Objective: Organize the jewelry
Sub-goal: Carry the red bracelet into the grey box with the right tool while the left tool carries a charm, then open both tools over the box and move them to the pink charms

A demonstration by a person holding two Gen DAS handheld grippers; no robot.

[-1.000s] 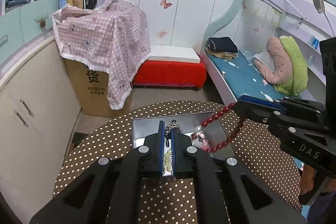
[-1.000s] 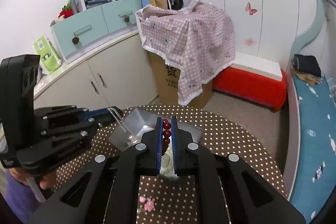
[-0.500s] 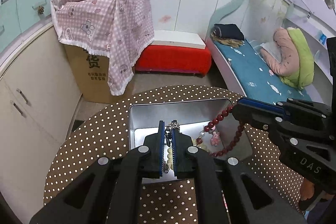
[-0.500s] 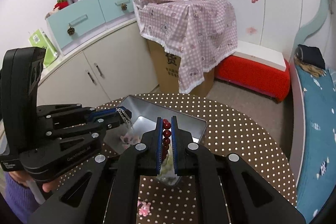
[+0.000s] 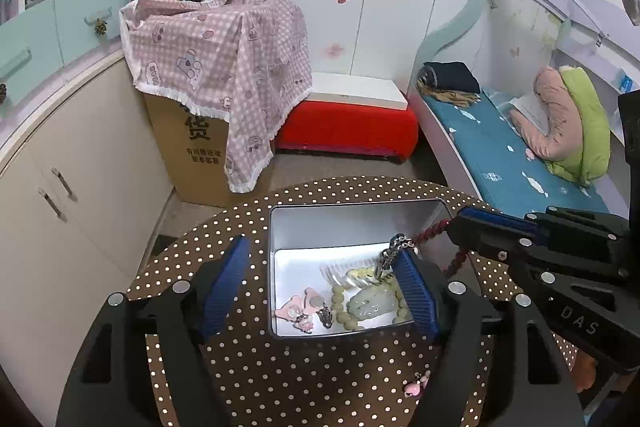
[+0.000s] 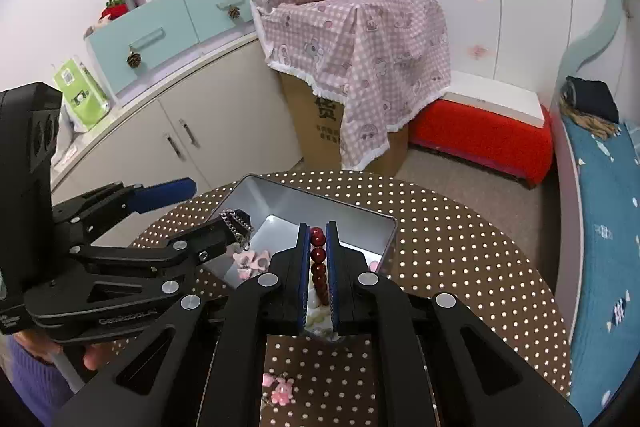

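Table point(image 5: 320, 379): round, brown cloth with white dots; carries the tin, with one pink charm point(image 5: 416, 387) lying loose on the cloth near the front edge.
Tin point(image 5: 352, 223): open metal box at the table's middle; best entered straight down between its walls, not across the rim.
Left gripper point(image 5: 320, 287): jaws spread wide above the tin; silver chain point(image 5: 396, 247) draped over the tip of its right-hand finger, possibly snagged. Worth a gentle shake or tilt over the tin so the chain slides off inside.
Right gripper point(image 6: 319, 259): jaws clamped on the red bead bracelet point(image 6: 319, 259), at the tin's near wall. Better lowered over bare tin floor before letting go, clear of the chain.
Jewelry already in: pale green bead necklace with jade pendant point(image 5: 370, 303), pink flower pieces point(image 5: 300, 311), all on the tin floor.
Risk: beads tangling with the chain if both drop together.
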